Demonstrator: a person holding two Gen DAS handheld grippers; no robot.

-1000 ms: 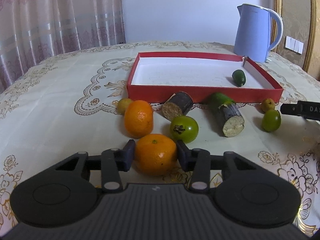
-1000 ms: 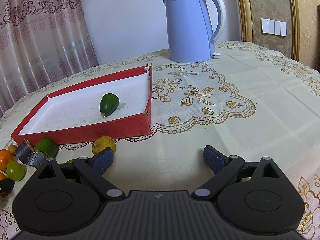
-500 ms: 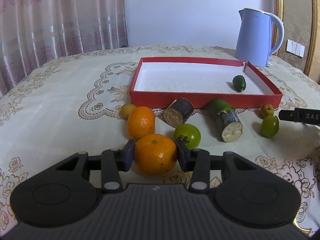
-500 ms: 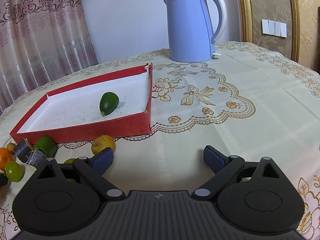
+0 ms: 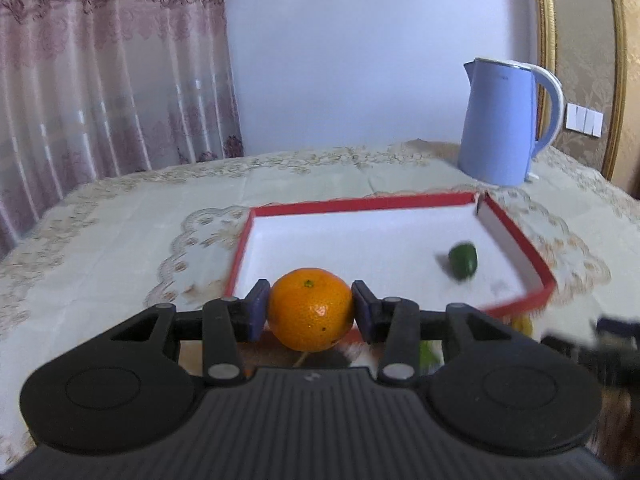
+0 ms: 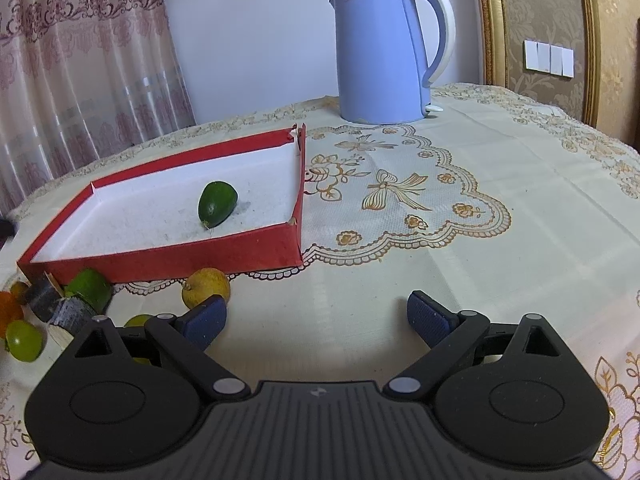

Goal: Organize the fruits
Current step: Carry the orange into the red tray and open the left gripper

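1. My left gripper pinches the orange by its sides, just short of the red tray's near wall, ready to carry it in beside the green fruit
2. My right gripper stands wide and empty, right of the tray, clear of that path

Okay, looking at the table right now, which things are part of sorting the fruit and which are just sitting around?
Part of the job:
round orange mandarin clamped in left gripper
shallow red cardboard tray
dark green oval fruit
yellow round fruit

Just lying about:
light blue electric kettle
cream embroidered tablecloth
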